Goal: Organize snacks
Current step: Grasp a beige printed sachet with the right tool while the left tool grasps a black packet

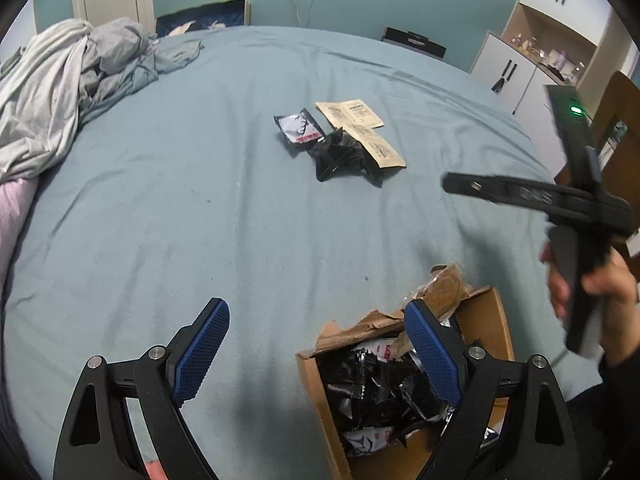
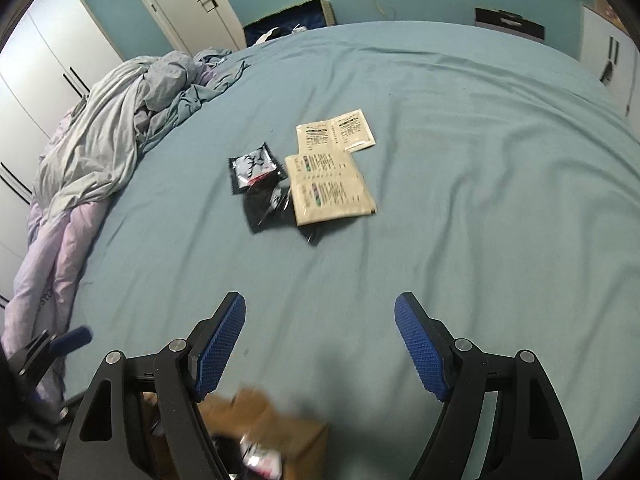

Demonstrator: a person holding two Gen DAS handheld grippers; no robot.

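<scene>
Out on the teal bed sheet (image 1: 180, 200) lie loose snacks: a black-and-silver packet (image 1: 299, 126), a crumpled black packet (image 1: 340, 156) and two beige sachets (image 1: 350, 114) (image 1: 378, 146). A torn cardboard box (image 1: 314, 384) at the near right holds several black and silver packets. My left gripper (image 1: 318, 350) is open and holds nothing, with its right finger over the box. My right gripper (image 2: 320, 344) hangs open over bare sheet, short of the silver packet (image 2: 254, 168), black packet (image 2: 268, 208) and beige sachets (image 2: 334, 188). The blurred box (image 2: 288, 424) sits below it. A hand (image 1: 580, 280) holds it.
A heap of grey and lilac bedding (image 1: 68, 92) fills the bed's left side. White cabinets (image 1: 516, 76) stand beyond the right edge, and a dark bag (image 1: 200, 20) leans on the far wall. The bed is bare sheet between the box and the snacks.
</scene>
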